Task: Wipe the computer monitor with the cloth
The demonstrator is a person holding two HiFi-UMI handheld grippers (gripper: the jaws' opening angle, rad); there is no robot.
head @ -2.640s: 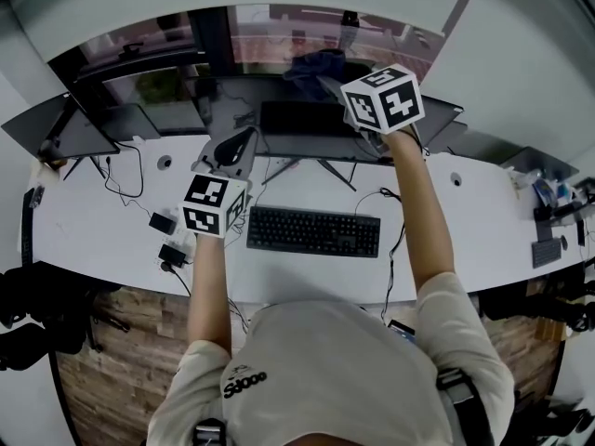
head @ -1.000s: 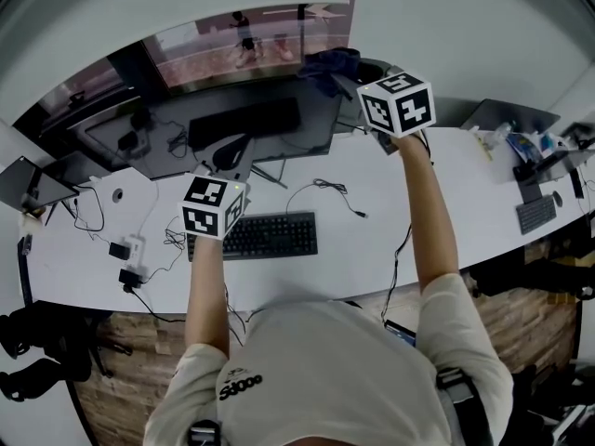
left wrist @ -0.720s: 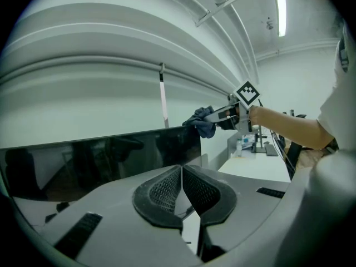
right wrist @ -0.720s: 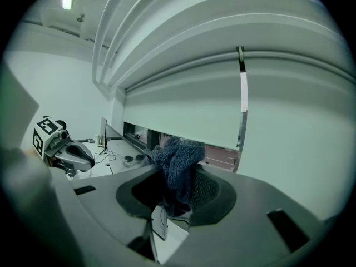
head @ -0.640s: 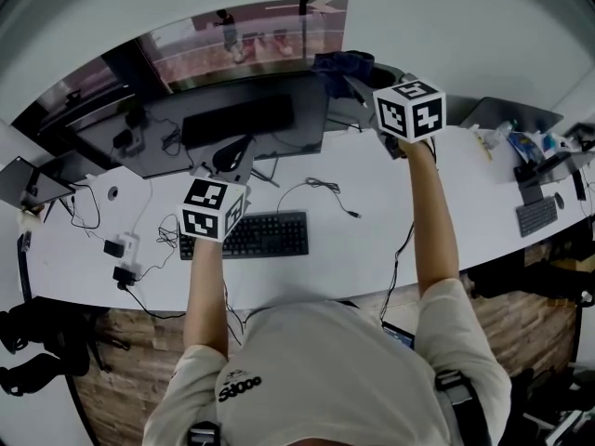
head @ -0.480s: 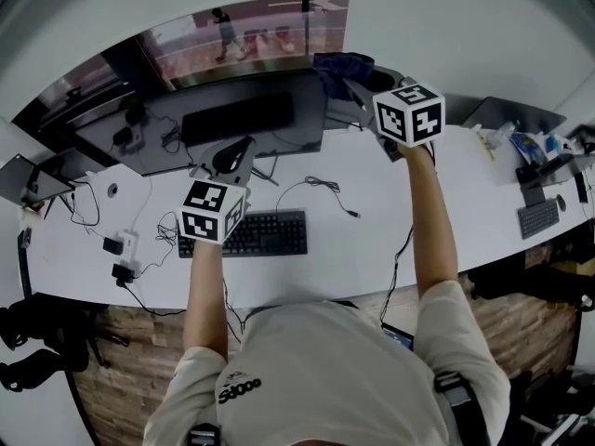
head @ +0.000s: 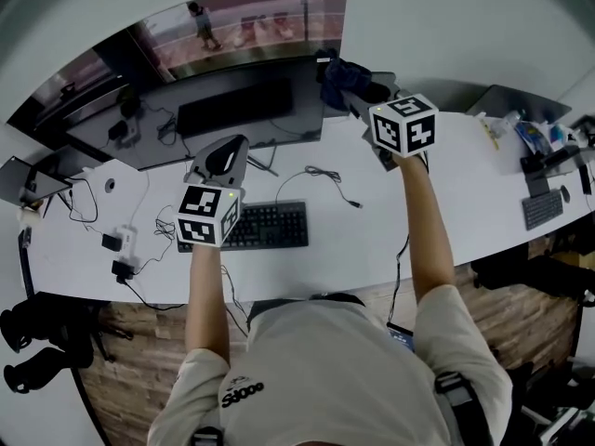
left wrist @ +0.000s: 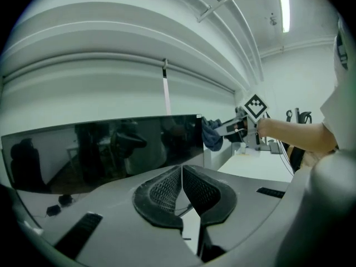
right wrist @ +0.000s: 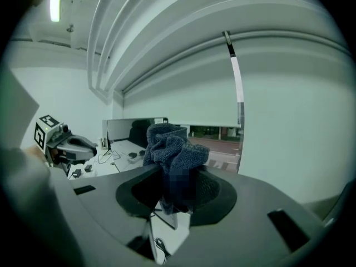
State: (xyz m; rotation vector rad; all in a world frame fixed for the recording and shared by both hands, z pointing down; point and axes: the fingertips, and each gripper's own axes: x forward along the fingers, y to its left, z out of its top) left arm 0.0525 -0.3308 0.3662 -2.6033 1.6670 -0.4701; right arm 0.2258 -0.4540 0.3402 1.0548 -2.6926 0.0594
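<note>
The computer monitor (head: 232, 110) stands at the back of the white desk (head: 437, 203), its dark screen (left wrist: 111, 154) mirroring the keyboard. A crumpled blue cloth (head: 342, 71) sits at the monitor's top right corner, pinched in my right gripper (head: 358, 86). In the right gripper view the cloth (right wrist: 172, 152) bulges up from between the jaws of the right gripper (right wrist: 175, 199). My left gripper (head: 226, 147) hovers in front of the screen's lower middle, and its jaws are shut on nothing. The left gripper view shows the left gripper (left wrist: 182, 174) and, beyond it, the cloth (left wrist: 211, 135) at the screen edge.
A black keyboard (head: 265, 226) lies in front of the monitor, with a loose cable (head: 325, 179) to its right. Power adapters and cords (head: 116, 244) lie at the left. Another screen (head: 19, 179) stands far left, and a laptop (head: 521, 100) and small items (head: 548, 147) far right.
The right gripper has carried the cloth from the top middle of the monitor to its top right corner. The left gripper stays shut in front of the screen. The head view has swung.
</note>
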